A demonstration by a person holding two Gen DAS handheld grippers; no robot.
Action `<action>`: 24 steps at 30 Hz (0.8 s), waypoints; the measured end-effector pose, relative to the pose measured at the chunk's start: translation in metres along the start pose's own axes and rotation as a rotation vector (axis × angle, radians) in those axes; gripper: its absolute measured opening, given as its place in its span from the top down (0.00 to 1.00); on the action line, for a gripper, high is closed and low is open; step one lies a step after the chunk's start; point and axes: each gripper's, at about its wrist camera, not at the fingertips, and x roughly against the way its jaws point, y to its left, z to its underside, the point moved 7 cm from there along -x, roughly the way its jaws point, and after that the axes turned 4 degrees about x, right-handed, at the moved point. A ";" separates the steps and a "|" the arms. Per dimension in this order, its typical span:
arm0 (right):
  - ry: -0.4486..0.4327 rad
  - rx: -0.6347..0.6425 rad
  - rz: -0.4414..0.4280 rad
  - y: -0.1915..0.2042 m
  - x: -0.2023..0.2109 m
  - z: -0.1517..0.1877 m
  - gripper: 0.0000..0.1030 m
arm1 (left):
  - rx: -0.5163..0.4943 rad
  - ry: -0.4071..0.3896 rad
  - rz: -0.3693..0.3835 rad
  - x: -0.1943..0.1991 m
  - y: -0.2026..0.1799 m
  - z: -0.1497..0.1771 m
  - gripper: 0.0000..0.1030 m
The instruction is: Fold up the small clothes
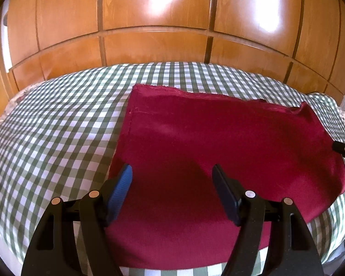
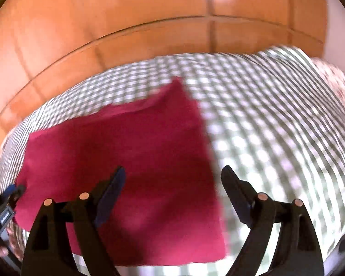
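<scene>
red cloth (image 1: pixel 195 138) flat, beneath parted jaws

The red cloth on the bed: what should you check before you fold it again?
1. Red cloth lies flat on the checked bedcover: ok.
2. Left gripper open, nothing between its fingers: ok.
3. Right gripper open, nothing held: ok.
4. Far edge of the cloth straight: not ok, it looks wavy and frayed.
5. Right gripper over the cloth's right edge: ok, the edge runs between its fingers.
6. Layers underneath lined up: cannot tell, hidden.
</scene>
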 end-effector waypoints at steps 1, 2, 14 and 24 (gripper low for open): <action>0.018 -0.036 -0.007 -0.011 -0.001 0.004 0.17 | -0.002 0.001 0.002 0.001 -0.001 0.001 0.31; 0.033 -0.064 -0.020 -0.018 -0.004 0.009 0.17 | -0.003 0.003 0.004 0.002 -0.001 0.002 0.31; 0.078 -0.125 -0.194 -0.006 -0.008 0.042 0.15 | -0.013 0.012 0.002 0.013 -0.008 0.014 0.31; 0.089 -0.103 -0.217 0.007 -0.010 0.047 0.27 | -0.015 0.017 0.009 0.019 -0.010 0.018 0.31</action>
